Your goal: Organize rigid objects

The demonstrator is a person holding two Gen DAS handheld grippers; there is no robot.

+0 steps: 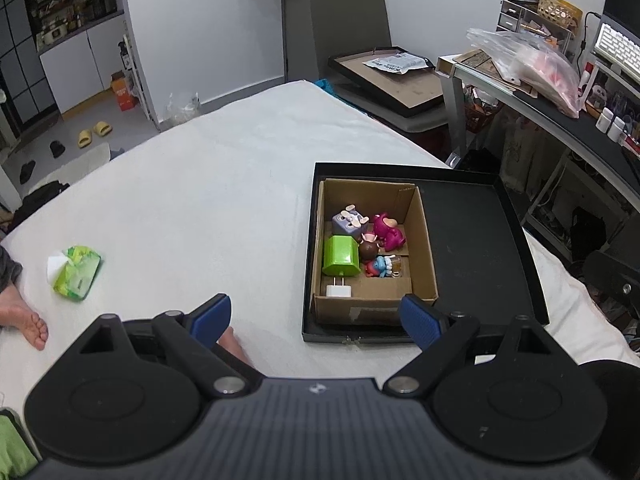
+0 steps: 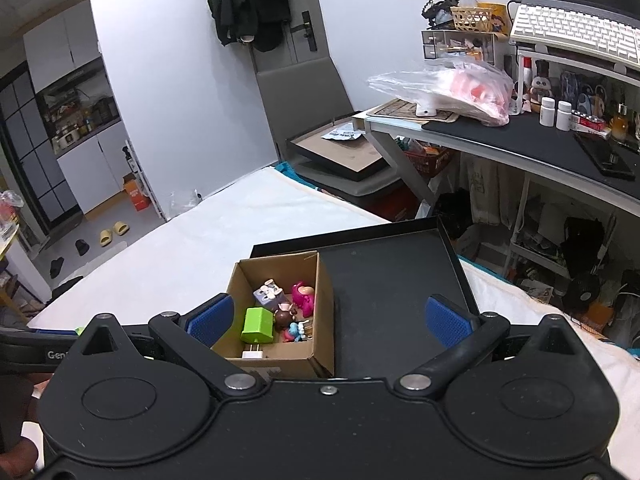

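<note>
A small cardboard box (image 1: 422, 236) (image 2: 322, 312) stands in the left part of a shallow black tray (image 1: 480, 240) (image 2: 400, 280) on the white bed. Inside lie a green block (image 1: 340, 256) (image 2: 258, 324), a white plug adapter (image 1: 338, 291) (image 2: 253, 355), a purple cube figure (image 1: 349, 222) (image 2: 269, 294), a pink figure (image 1: 387, 230) (image 2: 304, 298), a brown figure (image 1: 368, 249) and a blue figure (image 1: 380, 266) (image 2: 296, 330). My left gripper (image 1: 316, 320) hangs open just before the tray's near edge. My right gripper (image 2: 328, 320) is open above the box's near wall. Both hold nothing.
A green tissue pack (image 1: 76, 272) lies on the bed at left, near a person's bare foot (image 1: 30, 320). A cluttered desk (image 2: 520, 136) with a keyboard and plastic bag stands to the right. A grey chair (image 1: 348, 28) holding a framed board sits beyond the bed.
</note>
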